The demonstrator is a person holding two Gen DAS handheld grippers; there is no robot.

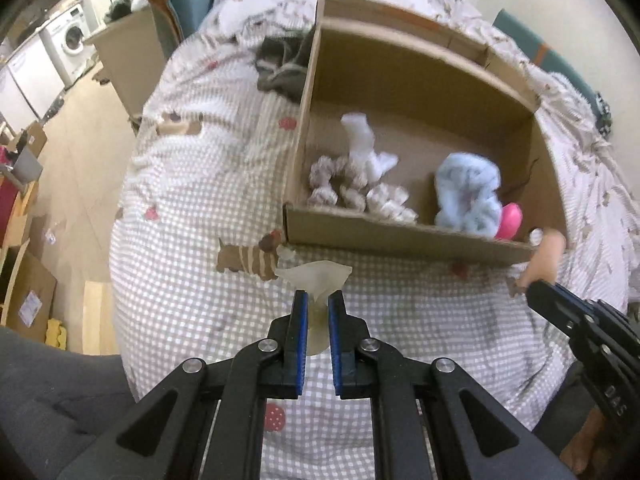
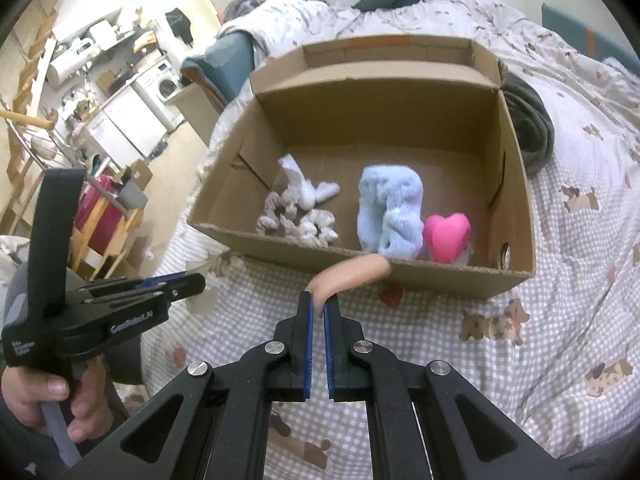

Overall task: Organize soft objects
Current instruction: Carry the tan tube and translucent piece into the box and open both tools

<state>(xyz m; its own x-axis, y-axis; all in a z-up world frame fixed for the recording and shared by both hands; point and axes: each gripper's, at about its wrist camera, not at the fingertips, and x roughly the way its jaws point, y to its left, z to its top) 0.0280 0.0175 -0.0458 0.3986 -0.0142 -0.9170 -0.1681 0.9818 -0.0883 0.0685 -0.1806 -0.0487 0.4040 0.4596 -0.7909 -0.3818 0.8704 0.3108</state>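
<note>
An open cardboard box (image 1: pixel 404 240) (image 2: pixel 312 250) sits on the checked bedspread. Inside it lie a knotted rope toy (image 1: pixel 352 194) (image 2: pixel 296 222), a white cloth (image 1: pixel 366 148) (image 2: pixel 306 188), a light blue fluffy piece (image 1: pixel 468 194) (image 2: pixel 392 212) and a pink heart (image 1: pixel 509 221) (image 2: pixel 446 236). My left gripper (image 1: pixel 318 298) (image 2: pixel 192 280) is shut on a pale translucent soft piece (image 1: pixel 316 276), just in front of the box. My right gripper (image 2: pixel 318 300) (image 1: pixel 528 286) is shut on a peach sausage-shaped soft object (image 2: pixel 348 274) (image 1: pixel 546 256) at the box's near rim.
A dark grey garment (image 1: pixel 280 64) (image 2: pixel 528 128) lies on the bed beside the box. The bed edge drops to a floor with boxes (image 1: pixel 28 292), a washing machine (image 1: pixel 70 38) and shelving (image 2: pixel 80 60) on the left.
</note>
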